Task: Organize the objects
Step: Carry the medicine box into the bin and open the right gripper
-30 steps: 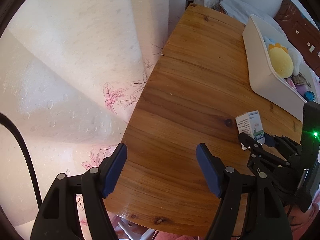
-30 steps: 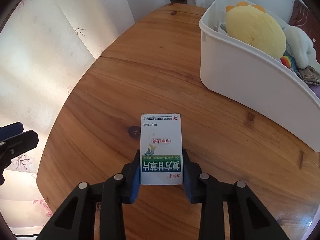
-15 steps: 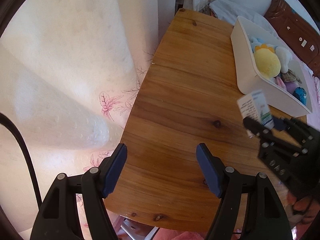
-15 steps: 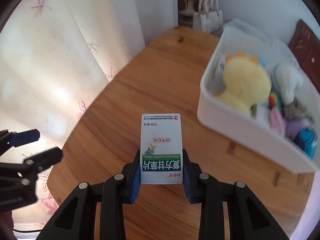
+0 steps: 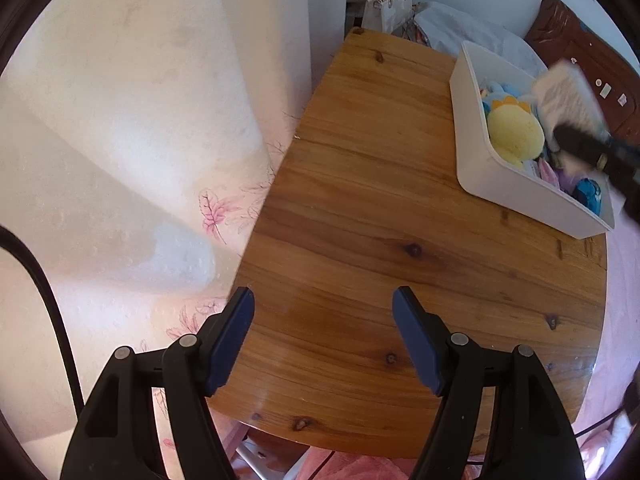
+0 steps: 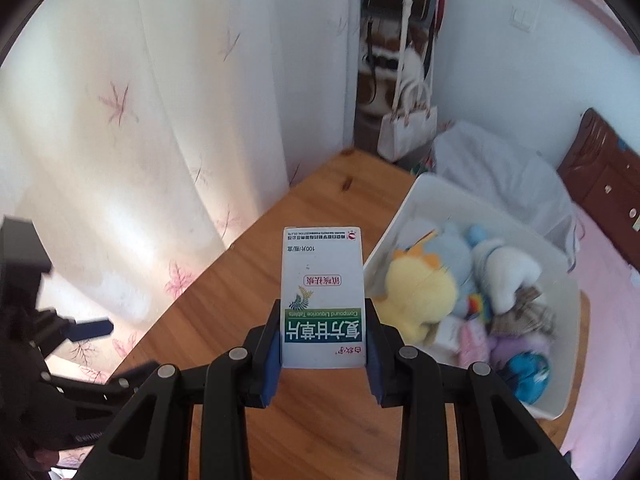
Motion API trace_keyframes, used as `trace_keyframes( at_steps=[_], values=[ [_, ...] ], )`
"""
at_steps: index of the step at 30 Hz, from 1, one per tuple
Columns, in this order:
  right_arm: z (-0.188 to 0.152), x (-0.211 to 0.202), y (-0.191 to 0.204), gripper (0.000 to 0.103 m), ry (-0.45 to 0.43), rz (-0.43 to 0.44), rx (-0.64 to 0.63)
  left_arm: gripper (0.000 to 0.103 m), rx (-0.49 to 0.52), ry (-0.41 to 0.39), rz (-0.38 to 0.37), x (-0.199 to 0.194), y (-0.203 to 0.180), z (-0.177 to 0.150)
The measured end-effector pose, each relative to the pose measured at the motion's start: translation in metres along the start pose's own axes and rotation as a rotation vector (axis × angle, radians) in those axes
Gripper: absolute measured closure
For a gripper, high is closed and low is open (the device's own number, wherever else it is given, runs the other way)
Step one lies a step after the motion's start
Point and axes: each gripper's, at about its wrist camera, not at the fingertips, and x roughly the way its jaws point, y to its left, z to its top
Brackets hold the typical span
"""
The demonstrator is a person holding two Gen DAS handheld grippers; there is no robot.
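Right tool (image 6: 322,334) clamps the white-and-green cardboard medicine box (image 6: 322,296) above the wooden surface (image 6: 320,208); left tool (image 5: 323,338) stands wide, empty.

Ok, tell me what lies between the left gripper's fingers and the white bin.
Only bare wooden table, in the left wrist view, between the open left gripper and the white bin.

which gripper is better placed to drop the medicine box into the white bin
Right. The right gripper is already shut on the medicine box, raised beside the white bin of plush toys. The left gripper is open and empty over bare table, away from the bin.
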Motion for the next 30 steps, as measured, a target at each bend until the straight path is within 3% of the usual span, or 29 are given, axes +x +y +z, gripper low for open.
trace_keyframes(
  at_steps=[14, 22, 30],
  values=[
    [0.004, -0.017, -0.093, 0.068, -0.087, -0.039, 0.083, 0.028, -0.003, 0.022, 0.012, 0.008, -0.067, -0.009],
    [-0.011, -0.003, -0.143, 0.068, -0.064, -0.065, 0.173, 0.028, -0.001, 0.039, 0.015, 0.012, -0.101, -0.015],
    [-0.030, 0.014, -0.165, 0.068, -0.009, -0.038, 0.205, 0.028, -0.003, 0.051, 0.019, 0.016, -0.128, -0.021]
  ],
)
